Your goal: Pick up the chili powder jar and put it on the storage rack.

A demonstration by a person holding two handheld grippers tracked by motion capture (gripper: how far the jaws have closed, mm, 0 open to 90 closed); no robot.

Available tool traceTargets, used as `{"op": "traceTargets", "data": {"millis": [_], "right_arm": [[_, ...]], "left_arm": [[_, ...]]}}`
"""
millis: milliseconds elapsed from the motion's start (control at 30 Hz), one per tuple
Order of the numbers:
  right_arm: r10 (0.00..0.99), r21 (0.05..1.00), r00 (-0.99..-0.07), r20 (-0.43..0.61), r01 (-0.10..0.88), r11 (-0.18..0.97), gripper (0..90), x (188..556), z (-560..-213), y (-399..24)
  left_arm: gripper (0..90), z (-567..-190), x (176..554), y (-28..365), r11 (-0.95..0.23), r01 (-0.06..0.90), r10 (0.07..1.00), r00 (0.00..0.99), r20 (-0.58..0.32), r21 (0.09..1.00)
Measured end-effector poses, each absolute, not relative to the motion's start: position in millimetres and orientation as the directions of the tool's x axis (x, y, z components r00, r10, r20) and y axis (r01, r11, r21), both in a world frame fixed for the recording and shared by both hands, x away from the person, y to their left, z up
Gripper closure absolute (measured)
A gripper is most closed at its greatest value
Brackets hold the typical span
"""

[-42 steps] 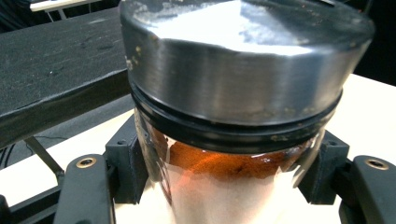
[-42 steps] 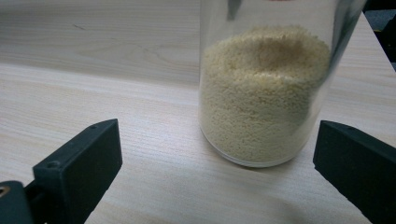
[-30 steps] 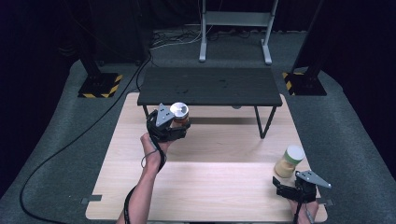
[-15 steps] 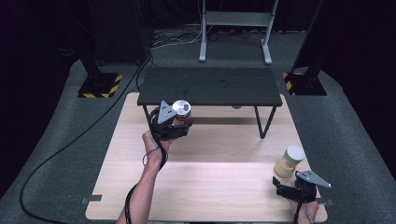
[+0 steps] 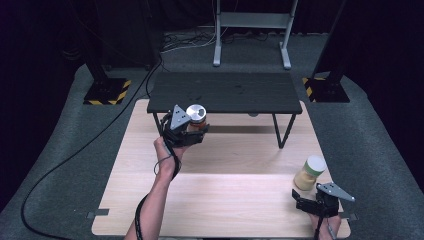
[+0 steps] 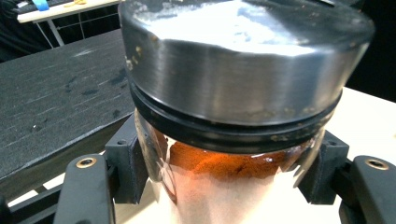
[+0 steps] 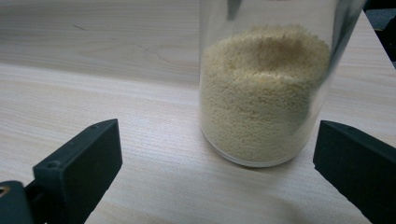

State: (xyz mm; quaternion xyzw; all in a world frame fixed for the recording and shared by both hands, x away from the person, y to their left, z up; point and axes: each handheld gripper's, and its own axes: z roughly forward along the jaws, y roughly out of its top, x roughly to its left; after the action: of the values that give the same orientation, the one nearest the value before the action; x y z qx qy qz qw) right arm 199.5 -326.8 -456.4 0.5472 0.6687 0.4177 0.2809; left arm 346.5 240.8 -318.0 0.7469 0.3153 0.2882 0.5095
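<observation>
Pale wooden desk (image 5: 235, 190) carries a low black shelf (image 5: 225, 92) at its far edge. Left tool (image 5: 192, 134) is clamped on an unlabelled jar of red powder (image 5: 196, 118), held just before that shelf. Right tool (image 5: 311, 201) gapes apart near a jar of yellow grains (image 5: 310, 172).

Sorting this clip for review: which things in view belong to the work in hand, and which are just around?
In the work:
- red spice jar, clamped in the left gripper
- yellow grain jar, standing ahead of the open right gripper

Just around:
- black bench
- floor cable
</observation>
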Motion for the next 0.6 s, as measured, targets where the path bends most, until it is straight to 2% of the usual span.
{"op": "traceTargets", "data": {"millis": [600], "right_arm": [[0.967, 0.866, -0.243, 0.079, 0.497, 0.054, 0.4, 199.5, -456.4, -326.4]], "left_arm": [[31.7, -309.0, 352.1, 239.1, -0.272, 0.172, 0.758, 0.645, 0.100, 0.947]]}}
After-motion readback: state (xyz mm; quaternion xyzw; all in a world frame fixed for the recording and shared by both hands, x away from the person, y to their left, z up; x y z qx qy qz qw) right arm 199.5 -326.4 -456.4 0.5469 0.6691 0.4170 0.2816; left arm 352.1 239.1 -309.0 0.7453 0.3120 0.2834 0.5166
